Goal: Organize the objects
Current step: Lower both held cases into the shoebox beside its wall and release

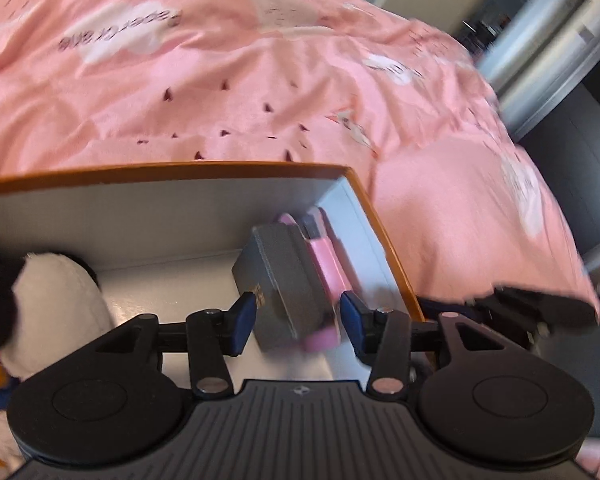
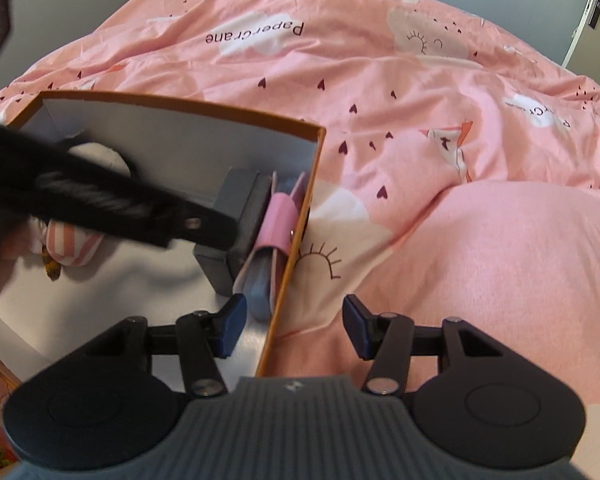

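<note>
A large open cardboard box with orange outer walls and a white inside [image 1: 384,236] [image 2: 296,216] lies on a bed covered by a pink duvet printed with small dark hearts, white clouds and the words "Paper crane" [image 1: 228,60] [image 2: 440,128]. Inside it, against the right-hand wall, a dark grey rectangular case [image 1: 284,280] [image 2: 242,196] stands tilted, touching a pink wallet-like pouch with a blue part and a pink strap [image 1: 328,260] [image 2: 278,216] that sits between the case and the box wall. At the left end of the box lies a soft white plush toy with black patches [image 1: 56,308] [image 2: 100,156]; in the right wrist view a pink-and-white striped part shows beside it. The left gripper [image 1: 298,322] hangs over the box with its jaws spread, one blue pad on either side of the near end of the grey case and pouch; the left pad looks very close to the case, but whether it touches cannot be told. The right gripper [image 2: 294,328] hovers above the box's right wall with its jaws open and nothing between them, one pad over the box interior and the other over the duvet.
</note>
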Tool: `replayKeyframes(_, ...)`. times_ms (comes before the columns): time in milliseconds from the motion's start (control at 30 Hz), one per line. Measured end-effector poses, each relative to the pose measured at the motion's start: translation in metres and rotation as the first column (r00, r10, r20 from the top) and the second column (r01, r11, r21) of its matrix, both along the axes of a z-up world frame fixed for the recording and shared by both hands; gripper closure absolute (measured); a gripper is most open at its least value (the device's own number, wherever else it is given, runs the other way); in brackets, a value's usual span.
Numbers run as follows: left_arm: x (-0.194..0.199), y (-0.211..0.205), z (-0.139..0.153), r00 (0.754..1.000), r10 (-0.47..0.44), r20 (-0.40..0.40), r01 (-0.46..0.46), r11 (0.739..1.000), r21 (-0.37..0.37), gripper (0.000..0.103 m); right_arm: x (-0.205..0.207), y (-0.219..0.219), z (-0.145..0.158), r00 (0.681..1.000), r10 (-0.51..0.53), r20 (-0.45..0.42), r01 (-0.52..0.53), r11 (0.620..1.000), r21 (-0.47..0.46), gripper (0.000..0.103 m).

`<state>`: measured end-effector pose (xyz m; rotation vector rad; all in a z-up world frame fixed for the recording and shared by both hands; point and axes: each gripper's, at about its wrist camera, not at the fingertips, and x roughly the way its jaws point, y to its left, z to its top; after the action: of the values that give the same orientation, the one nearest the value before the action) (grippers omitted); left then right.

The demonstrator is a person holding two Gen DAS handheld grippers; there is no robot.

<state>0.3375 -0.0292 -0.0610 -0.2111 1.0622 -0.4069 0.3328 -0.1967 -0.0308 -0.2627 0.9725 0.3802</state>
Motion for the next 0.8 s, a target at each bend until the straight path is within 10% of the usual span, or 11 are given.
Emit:
replayKeyframes(267,-0.019,-0.018,-0.006,0.987,-0.157,0.046,0.147,0.976,0.162,0.079,0.004,0.0,-0.01,1.0,-0.012,-0.028,0.012,1.0,-0.005,0.055)
replayKeyframes(800,-0.007,-0.016,-0.02,0.99,-0.128,0.055,0.115,0.974,0.197,0.085,0.015,0.008,-0.02,0.999,-0.012,-0.046,0.014,0.999,0.039,0.056)
